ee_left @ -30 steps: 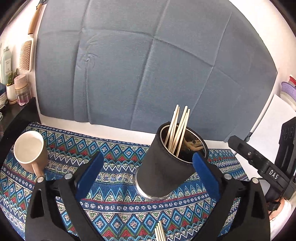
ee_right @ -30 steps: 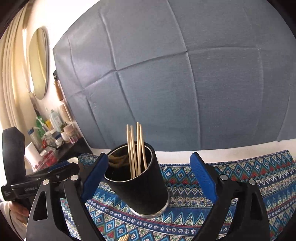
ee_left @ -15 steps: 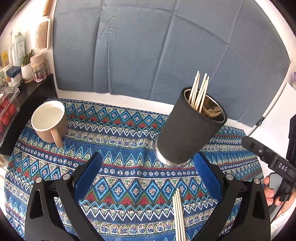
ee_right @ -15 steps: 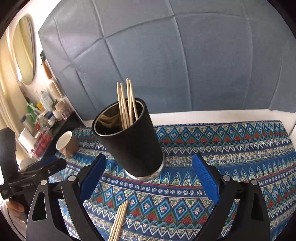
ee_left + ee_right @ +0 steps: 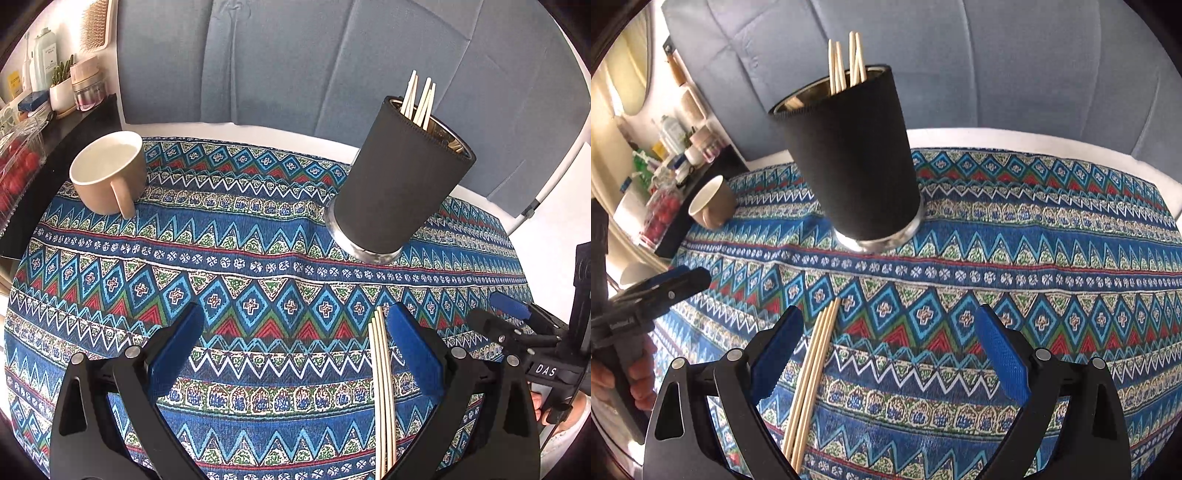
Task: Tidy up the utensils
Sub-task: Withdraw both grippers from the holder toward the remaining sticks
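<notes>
Nearest to us, the left claw [image 5: 291,343] hangs wide open over the patterned cloth [image 5: 240,280] on the tabletop, gripping nothing. The right claw [image 5: 886,343] is likewise spread and empty. A loose bundle of chopsticks [image 5: 812,373] lies flat on the cloth, just inside the right claw's left finger. Farther back, the black holder [image 5: 853,158] stands upright with more chopsticks [image 5: 846,61] poking out. Beyond, to the left, we note a beige mug [image 5: 107,173] near the cloth's edge.
</notes>
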Tool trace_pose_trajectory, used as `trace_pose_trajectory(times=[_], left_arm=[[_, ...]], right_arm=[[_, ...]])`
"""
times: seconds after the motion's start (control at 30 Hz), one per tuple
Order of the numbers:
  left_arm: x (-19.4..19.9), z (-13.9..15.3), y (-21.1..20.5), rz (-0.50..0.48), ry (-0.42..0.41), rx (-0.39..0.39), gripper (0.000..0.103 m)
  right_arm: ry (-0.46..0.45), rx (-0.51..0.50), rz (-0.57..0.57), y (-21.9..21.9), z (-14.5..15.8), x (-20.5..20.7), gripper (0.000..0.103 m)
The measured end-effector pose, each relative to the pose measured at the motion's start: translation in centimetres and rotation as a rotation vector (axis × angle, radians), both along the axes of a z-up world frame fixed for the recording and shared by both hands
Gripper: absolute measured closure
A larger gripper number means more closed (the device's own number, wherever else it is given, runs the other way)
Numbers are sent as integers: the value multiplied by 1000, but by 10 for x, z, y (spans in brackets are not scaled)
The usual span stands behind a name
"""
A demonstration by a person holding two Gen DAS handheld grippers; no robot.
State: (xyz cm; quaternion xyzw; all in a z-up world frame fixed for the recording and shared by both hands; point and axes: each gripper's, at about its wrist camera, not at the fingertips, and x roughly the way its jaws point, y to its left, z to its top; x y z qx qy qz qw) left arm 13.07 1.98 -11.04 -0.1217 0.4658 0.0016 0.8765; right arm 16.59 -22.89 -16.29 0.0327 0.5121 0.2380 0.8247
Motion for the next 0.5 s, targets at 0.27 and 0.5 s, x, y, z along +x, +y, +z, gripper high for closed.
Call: trace_pose_trajectory(times=[0.27,0.5], left_arm=[[-8,-9,8,-15,60,47,6],[-18,-20,14,8,120,29,6]], right_arm=[[91,-110,85,25,-35,-31,14],[147,-178,105,41,-55,-43,14]])
